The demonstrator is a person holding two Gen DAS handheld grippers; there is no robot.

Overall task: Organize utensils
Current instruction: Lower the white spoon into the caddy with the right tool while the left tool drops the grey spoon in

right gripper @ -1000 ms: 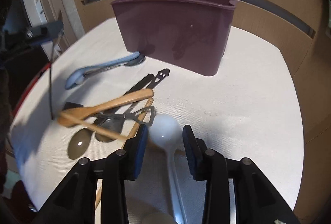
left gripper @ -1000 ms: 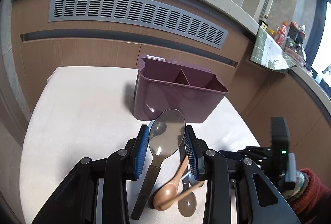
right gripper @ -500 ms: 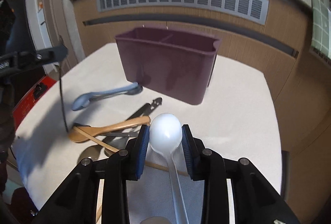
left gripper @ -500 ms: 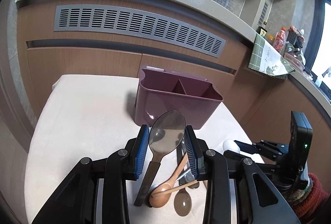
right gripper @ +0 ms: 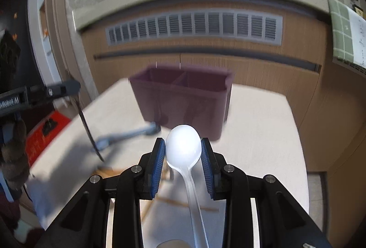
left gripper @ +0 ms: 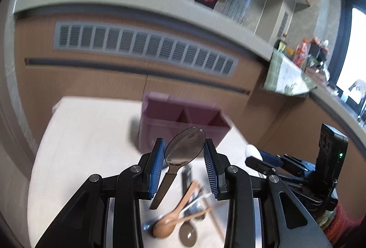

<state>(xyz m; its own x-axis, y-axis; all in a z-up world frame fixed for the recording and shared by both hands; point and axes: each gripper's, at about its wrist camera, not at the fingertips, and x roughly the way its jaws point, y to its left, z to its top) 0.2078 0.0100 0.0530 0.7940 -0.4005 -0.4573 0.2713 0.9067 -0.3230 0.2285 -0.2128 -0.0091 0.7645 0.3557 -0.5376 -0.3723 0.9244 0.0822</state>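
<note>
Left wrist view: white table [left gripper: 87, 133] below a wood counter. Left gripper [left gripper: 184, 156] is clamped on the dark spoon [left gripper: 185, 149] at the bowl; rigid, smooth, liable to pivot.

Right wrist view: right gripper [right gripper: 183, 157] pinches the white spoon [right gripper: 183, 147], light, slippery plastic, before the 2-compartment purple caddy [right gripper: 183, 96].

Caddy [left gripper: 183, 124] behind utensil pile [left gripper: 183, 218] on table [left gripper: 91, 133]
</note>
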